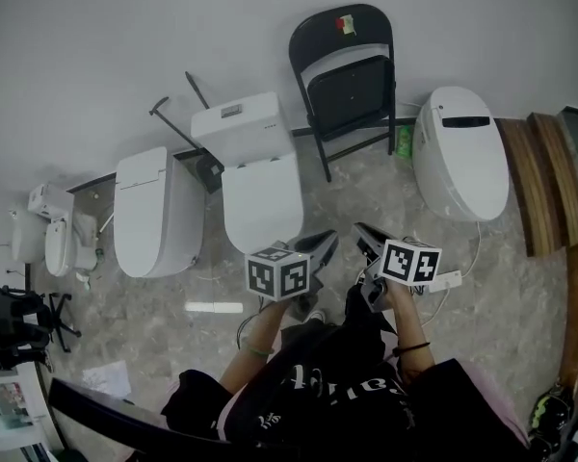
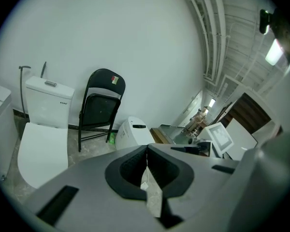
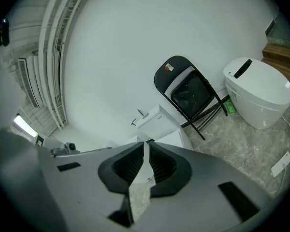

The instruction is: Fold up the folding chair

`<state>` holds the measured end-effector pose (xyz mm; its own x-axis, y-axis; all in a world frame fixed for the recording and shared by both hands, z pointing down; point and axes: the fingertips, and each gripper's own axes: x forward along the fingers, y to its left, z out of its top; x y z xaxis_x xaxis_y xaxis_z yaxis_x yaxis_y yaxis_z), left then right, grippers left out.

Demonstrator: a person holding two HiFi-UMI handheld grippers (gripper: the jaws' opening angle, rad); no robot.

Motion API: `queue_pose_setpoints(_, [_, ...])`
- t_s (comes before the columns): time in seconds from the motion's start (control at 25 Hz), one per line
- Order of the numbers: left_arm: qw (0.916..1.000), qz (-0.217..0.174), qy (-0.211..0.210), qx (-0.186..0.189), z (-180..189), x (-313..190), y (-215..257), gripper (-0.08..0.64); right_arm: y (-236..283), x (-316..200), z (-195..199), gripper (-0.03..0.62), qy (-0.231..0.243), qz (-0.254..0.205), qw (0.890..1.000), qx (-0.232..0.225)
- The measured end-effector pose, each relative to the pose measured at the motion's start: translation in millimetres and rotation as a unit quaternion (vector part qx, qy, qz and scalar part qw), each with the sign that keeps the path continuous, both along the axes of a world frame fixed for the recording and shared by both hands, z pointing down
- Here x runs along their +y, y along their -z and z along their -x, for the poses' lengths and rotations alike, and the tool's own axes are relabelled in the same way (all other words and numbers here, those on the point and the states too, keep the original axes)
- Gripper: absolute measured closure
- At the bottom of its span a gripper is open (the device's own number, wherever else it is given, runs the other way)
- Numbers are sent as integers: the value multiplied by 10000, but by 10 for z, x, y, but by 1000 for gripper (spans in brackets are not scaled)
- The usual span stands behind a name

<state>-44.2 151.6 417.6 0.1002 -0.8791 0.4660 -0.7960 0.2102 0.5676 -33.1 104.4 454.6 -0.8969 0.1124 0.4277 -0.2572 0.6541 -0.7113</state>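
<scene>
Head view. The folding chair point(image 1: 345, 75) stands at 12 o'clock from you, against the white wall point(image 1: 125, 37), on the marbled floor point(image 1: 366, 186). It is black. Its seat panel is tipped up steeply inside the frame, and its feet rest on the floor. A small red and green sticker point(image 1: 346, 24) sits near the top of the backrest. The chair is well apart from both grippers; neither one touches it.

At 11 o'clock, a white toilet with a tank point(image 1: 255, 171) stands just beside the chair's left leg. At 10 o'clock there is a tankless white toilet point(image 1: 157, 210). At 2 o'clock a rounded white toilet point(image 1: 459, 152) has its lid down. A green bottle point(image 1: 403, 141) stands between it and the chair's right foot. At 3 o'clock, wooden boards point(image 1: 535, 181) run along the edge.

You hold the left gripper point(image 1: 323, 243) and the right gripper point(image 1: 366, 237) side by side in front of your body. Both aim toward the chair, and their marker cubes face the camera.

Left gripper view. The fingers point(image 2: 133, 166) are pressed together along a closed seam with nothing between them. The chair shows at 10 o'clock.

Right gripper view. The fingers point(image 3: 162, 166) stand a thin slit apart. Only the toilet tank and the floor show through the slit, and nothing is pinched. The chair shows at 1 o'clock.
</scene>
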Motion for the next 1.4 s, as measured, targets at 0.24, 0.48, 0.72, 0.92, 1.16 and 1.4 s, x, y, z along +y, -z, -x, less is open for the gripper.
queue_pose_setpoints(0.24, [9990,-90,-417,121,-137,661,-14,555,42,724,-258,546,-519,-55,9986,-14])
queue_pose_setpoints(0.48, [9953,-136,-931,209,-521,991,-72,555,24,1113,-724,546,-1074,-117,9941,9])
queue_pose_setpoints(0.72, [9900,-169,-1398,-16,-986,1022,-23,555,68,1202,-1194,548,-1445,-329,9889,71])
queue_pose_setpoints(0.92, [9886,-297,-1465,-173,-1308,943,105,555,227,1174,-1442,548,-1431,-547,9882,-15])
queue_pose_setpoints(1.16, [9920,-357,-1197,-176,-1782,880,161,555,361,1160,-1944,548,-1256,-689,9897,-67])
queue_pose_setpoints(1.4, [9951,-272,-935,-148,-2392,1000,53,555,326,1246,-2527,549,-1030,-727,9920,-18])
